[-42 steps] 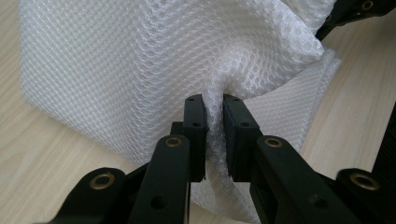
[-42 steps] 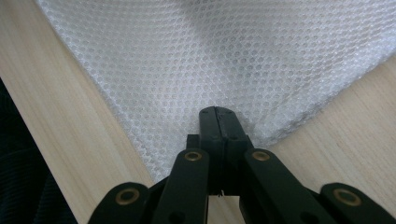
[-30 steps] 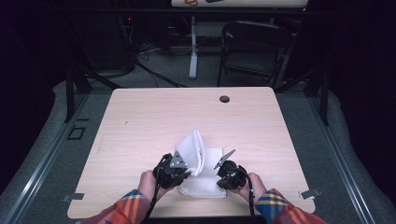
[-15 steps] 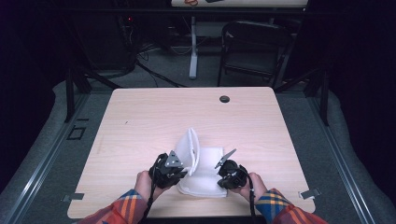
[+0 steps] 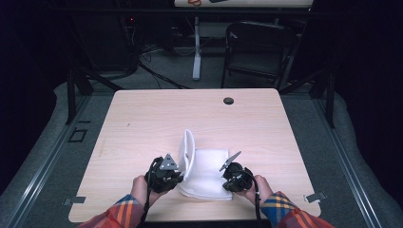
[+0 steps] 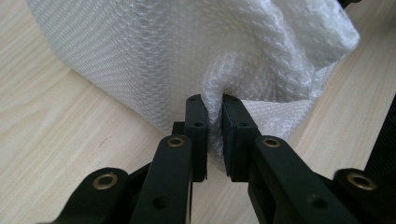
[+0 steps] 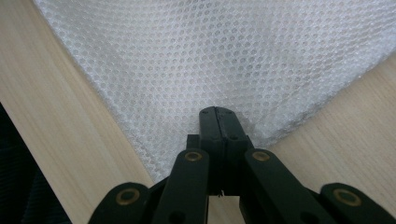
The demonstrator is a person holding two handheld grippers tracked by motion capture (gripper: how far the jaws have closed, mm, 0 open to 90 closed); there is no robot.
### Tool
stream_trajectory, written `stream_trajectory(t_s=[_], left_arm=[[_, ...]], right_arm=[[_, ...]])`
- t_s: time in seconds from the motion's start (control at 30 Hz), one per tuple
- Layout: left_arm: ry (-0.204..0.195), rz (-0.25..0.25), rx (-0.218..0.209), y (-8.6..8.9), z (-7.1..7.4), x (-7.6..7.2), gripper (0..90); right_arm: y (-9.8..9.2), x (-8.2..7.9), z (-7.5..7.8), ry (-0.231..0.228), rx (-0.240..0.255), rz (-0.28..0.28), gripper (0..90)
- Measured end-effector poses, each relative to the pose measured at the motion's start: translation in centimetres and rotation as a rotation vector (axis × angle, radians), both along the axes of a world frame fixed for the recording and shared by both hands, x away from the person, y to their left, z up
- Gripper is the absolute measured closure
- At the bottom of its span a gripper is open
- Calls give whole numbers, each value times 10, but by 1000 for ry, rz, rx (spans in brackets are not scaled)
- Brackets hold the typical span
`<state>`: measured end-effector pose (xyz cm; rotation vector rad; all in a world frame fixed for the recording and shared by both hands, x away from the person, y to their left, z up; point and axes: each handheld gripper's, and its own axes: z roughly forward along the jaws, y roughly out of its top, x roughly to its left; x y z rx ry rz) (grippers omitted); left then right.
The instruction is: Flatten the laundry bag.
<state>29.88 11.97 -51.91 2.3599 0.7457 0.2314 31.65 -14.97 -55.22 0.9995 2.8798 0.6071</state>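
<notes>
The desk (image 5: 142,123), pale wood grain, takes up the middle of the high view, with a dark round hole (image 5: 228,100) near its far edge. Low and centre in that view lies the cloth (image 5: 209,173), a white, waffle-textured piece folded into a rough square; its left side stands up as a curled flap (image 5: 187,147) while the rest lies flat on the wood.

It looks light and thoroughly limp. The raised flap sags into a curve instead of holding a line, so it will drape, bunch and follow whichever corner is pulled. The dimpled weave should give the pads good bite, and nothing about it seems fragile or slippery. Edges and corners are the sensible places to hold, taking all layers of the fold so that they do not slide apart.

The left hand-held gripper (image 6: 214,116) sits at the lower left of the cloth, its jaws clamped on a gathered pleat of fabric that bulges above the pads. The right hand-held gripper (image 7: 217,114) sits at the lower right corner, jaws pressed together with the cloth's thin edge seemingly pinched between them.
</notes>
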Motion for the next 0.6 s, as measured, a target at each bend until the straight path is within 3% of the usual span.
stream_trajectory(t_s=[0.6], left_arm=[[33, 23, -10, 7, -5, -2, 824]], right_arm=[[-9, 5, 0, 3, -4, -17, 900]])
